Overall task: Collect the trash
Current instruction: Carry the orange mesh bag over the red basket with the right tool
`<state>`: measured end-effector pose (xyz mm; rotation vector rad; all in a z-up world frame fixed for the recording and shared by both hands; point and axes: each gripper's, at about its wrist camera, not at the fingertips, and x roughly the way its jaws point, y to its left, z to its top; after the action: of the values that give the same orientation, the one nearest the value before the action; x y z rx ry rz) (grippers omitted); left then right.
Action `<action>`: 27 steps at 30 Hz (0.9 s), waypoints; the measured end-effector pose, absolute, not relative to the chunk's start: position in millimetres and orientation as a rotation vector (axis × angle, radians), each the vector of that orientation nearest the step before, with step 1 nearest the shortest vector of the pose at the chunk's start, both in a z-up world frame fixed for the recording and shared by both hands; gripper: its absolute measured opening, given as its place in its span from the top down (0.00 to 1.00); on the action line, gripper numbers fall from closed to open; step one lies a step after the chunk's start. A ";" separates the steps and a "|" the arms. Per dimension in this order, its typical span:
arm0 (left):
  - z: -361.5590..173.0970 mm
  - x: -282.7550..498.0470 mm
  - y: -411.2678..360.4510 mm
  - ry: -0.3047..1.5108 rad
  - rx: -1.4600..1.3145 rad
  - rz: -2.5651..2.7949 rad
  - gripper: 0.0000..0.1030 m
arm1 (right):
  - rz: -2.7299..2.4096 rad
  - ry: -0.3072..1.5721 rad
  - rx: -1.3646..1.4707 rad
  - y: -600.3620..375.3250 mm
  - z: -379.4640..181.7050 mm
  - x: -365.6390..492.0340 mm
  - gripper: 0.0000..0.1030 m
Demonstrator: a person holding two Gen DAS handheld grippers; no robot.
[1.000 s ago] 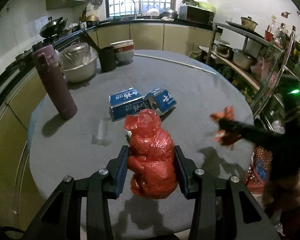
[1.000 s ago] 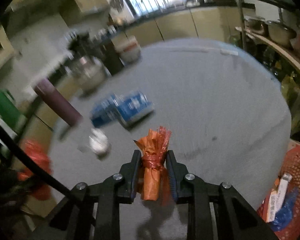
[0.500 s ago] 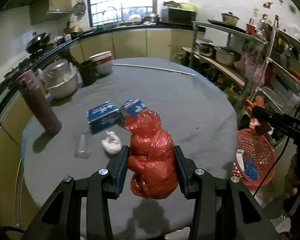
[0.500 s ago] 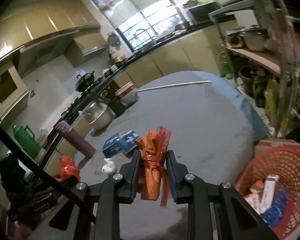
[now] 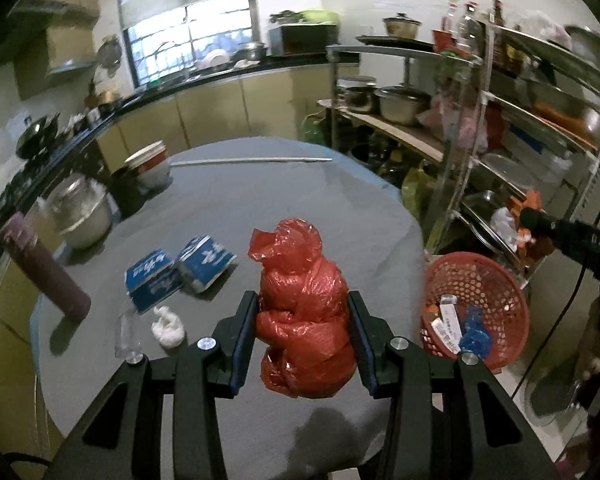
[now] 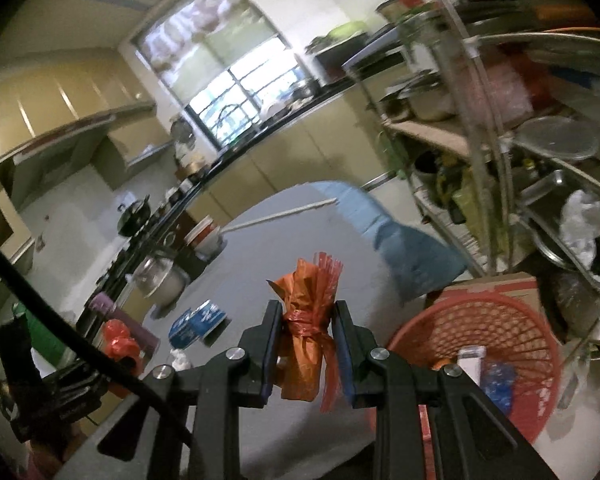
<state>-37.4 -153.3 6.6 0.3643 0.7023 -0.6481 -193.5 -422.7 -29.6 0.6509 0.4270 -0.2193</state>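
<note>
2 blue cartons [image 5: 180, 272], 1 red basket [image 5: 476, 280]

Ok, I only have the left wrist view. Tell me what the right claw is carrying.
Observer: The right claw is shut on an orange wrapper bundle, tied round its middle with a red strip.
Operator: Now give me what sits behind the red basket.
Observer: A brown cardboard box stands right behind the red basket, between it and the metal shelves.
</note>
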 end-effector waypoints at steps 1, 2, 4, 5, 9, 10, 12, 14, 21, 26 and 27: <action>7.8 -39.7 -157.5 0.696 0.373 -0.654 0.56 | -0.235 0.415 0.655 -428.6 -28.5 -200.3 0.74; 9.2 -42.8 -162.3 0.689 0.383 -0.660 0.56 | -0.251 0.405 0.659 -434.4 -27.3 -206.6 0.74; 12.1 -47.2 -171.8 0.679 0.399 -0.672 0.56 | -0.275 0.384 0.674 -444.9 -26.6 -219.5 0.74; 13.3 -49.2 -176.2 0.673 0.407 -0.679 0.56 | -0.285 0.378 0.680 -448.4 -26.2 -224.0 0.74; 18.2 -57.7 -195.9 0.646 0.433 -0.710 0.56 | -0.319 0.359 0.721 -464.9 -30.1 -244.0 0.74; 19.1 -59.3 -199.6 0.641 0.436 -0.720 0.56 | -0.328 0.356 0.731 -467.9 -32.2 -249.0 0.74; 20.9 -63.9 -208.7 0.623 0.446 -0.741 0.56 | -0.336 0.360 0.739 -471.4 -36.0 -254.5 0.74; 21.1 -66.6 -217.9 0.620 0.453 -0.763 0.56 | -0.346 0.368 0.748 -474.7 -41.1 -259.3 0.74; 15.2 -75.2 -238.5 0.629 0.465 -0.823 0.56 | -0.342 0.364 0.799 -482.7 -52.9 -268.6 0.74; 6.9 -77.5 -250.7 0.641 0.486 -0.841 0.56 | -0.334 0.362 0.797 -483.2 -54.5 -268.6 0.74; 5.8 -77.7 -253.2 0.641 0.491 -0.840 0.56 | -0.331 0.363 0.797 -483.1 -53.9 -267.6 0.74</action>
<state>-77.7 -253.2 5.8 0.4906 0.6409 -0.8402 -267.6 -483.1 -53.9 0.7968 0.3629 -0.3309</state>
